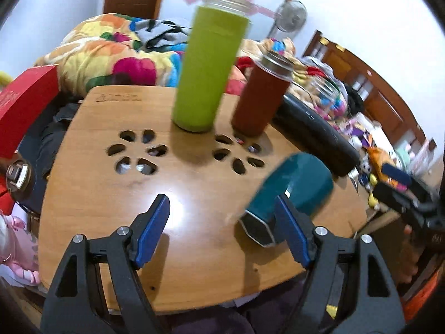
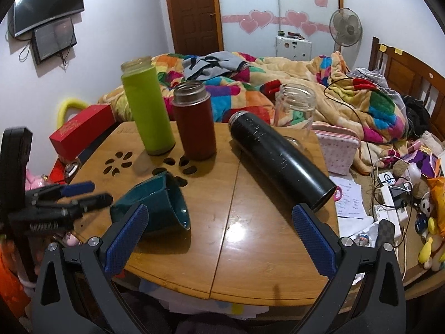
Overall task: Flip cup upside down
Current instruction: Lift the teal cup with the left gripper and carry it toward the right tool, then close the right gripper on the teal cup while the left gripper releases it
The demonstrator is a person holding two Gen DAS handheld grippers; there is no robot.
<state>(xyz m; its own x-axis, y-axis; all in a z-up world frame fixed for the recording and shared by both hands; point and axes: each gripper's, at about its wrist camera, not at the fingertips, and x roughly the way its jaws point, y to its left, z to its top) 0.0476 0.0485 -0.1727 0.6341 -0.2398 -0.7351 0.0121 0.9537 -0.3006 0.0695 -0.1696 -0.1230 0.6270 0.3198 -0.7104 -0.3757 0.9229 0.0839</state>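
Teal cup lies on its side near the table's front-left edge, mouth toward the front. Left gripper spread, holding nothing, right fingertip just beside the cup. Right gripper spread, holding nothing.

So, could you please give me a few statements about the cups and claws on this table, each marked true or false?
1. The teal cup lies on its side on the wooden table. True.
2. The green bottle has tipped over. False: it stands upright, beside the upright red-brown flask.
3. The black flask lies on its side. True.
4. The right claw is shut on the teal cup. False: it is open and holds nothing.
5. The left claw is open, with the teal cup just beyond its right finger. True.
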